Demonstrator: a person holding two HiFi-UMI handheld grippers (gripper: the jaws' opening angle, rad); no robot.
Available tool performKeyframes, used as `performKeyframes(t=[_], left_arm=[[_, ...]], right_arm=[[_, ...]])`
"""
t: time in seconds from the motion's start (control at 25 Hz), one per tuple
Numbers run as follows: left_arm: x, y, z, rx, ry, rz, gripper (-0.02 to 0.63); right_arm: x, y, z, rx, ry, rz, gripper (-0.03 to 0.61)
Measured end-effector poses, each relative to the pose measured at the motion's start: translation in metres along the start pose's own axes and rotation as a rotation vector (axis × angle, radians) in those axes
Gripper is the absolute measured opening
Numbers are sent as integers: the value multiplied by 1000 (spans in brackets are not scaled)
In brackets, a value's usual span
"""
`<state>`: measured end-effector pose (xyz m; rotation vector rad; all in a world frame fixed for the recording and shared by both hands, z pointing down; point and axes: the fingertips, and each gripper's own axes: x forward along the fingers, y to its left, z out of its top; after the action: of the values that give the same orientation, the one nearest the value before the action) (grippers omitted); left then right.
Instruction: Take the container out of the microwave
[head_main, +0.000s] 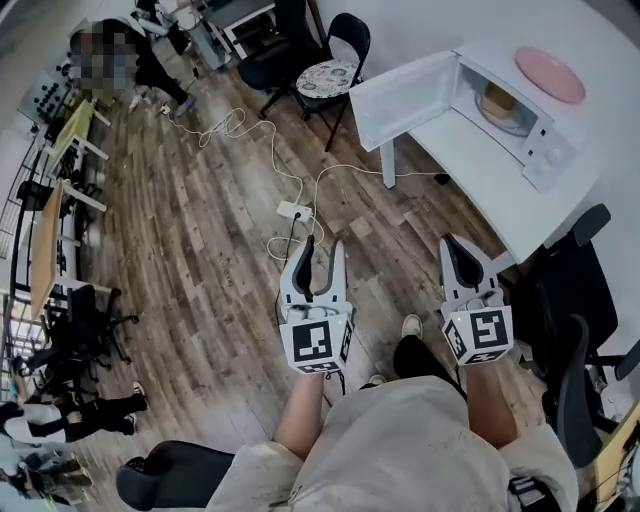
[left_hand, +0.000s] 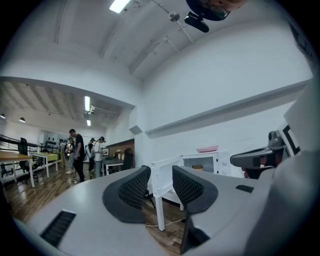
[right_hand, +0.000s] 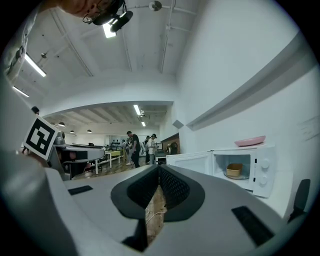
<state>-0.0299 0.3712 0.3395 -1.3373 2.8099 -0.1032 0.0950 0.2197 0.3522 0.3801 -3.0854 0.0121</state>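
The container (head_main: 497, 100) sits inside the open microwave (head_main: 545, 150), far ahead of both grippers and off to the right of the right gripper (head_main: 458, 250). In the right gripper view it shows as a tan tub (right_hand: 233, 170) in the lit cavity, with nothing in front of it. The right gripper's jaws are closed together at their tips, with nothing in them. The left gripper (head_main: 323, 250) is level beside it and a little apart, its jaws spread wide and empty. Through their gap, the left gripper view shows the microwave's door (left_hand: 167, 175) well ahead. Just ahead of the left gripper's tips a power strip (head_main: 294, 211) lies on the floor (head_main: 200, 260), and a cable (head_main: 262, 130) trails on from it. Otherwise the boards ahead of both grippers are open. Close on the right gripper's right stands an office chair (head_main: 570, 300), with the table (head_main: 470, 165) beyond it. The table's long near edge runs away ahead toward the microwave. The door (head_main: 400, 100) is swung out to the left, and its free edge reaches past the table's end. A black chair (head_main: 335, 60) stands beside that edge. A pink plate (head_main: 550, 73) rests on top of the microwave.
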Motion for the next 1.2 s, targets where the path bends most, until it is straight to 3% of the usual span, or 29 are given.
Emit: performKeyframes(t=[0.84, 1.2], left_arm=[[162, -65, 22, 30, -11, -63, 176], [220, -113, 28, 38, -14, -148, 176]], right_arm=[[93, -158, 20, 30, -33, -100, 27], [93, -205, 16, 50, -11, -165, 26]])
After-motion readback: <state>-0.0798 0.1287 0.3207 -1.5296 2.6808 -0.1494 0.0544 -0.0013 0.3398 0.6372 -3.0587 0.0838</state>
